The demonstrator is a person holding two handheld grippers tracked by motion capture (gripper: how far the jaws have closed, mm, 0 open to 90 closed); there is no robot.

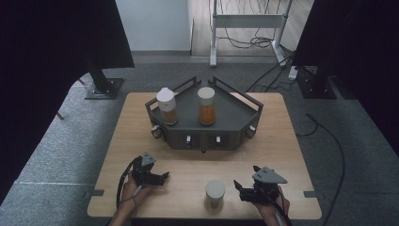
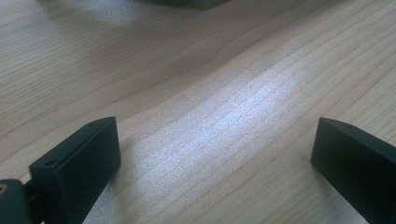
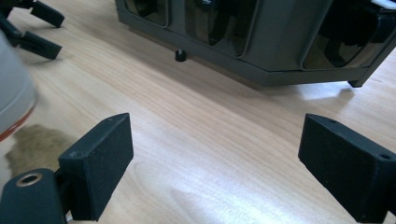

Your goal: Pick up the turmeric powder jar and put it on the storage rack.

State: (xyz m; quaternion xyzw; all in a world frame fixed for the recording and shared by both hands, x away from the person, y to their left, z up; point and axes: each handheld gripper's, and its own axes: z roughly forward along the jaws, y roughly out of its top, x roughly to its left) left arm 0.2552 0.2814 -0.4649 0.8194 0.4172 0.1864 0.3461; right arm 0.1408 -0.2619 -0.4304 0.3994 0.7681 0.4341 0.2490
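Hand-held gripper (image 3: 212, 154) wide open, empty

The person's left hand (image 1: 134, 186) comes in from the bottom edge of the high view and grips the black 2-jaw left gripper (image 1: 162, 177), which points toward the right. Its jaws stand wide apart with nothing between them. The right hand (image 1: 273, 202) holds the black 2-jaw right gripper (image 1: 236, 186), topped by a grey 3-cornered plate, pointing left. Its jaws are likewise spread wide and hold nothing.
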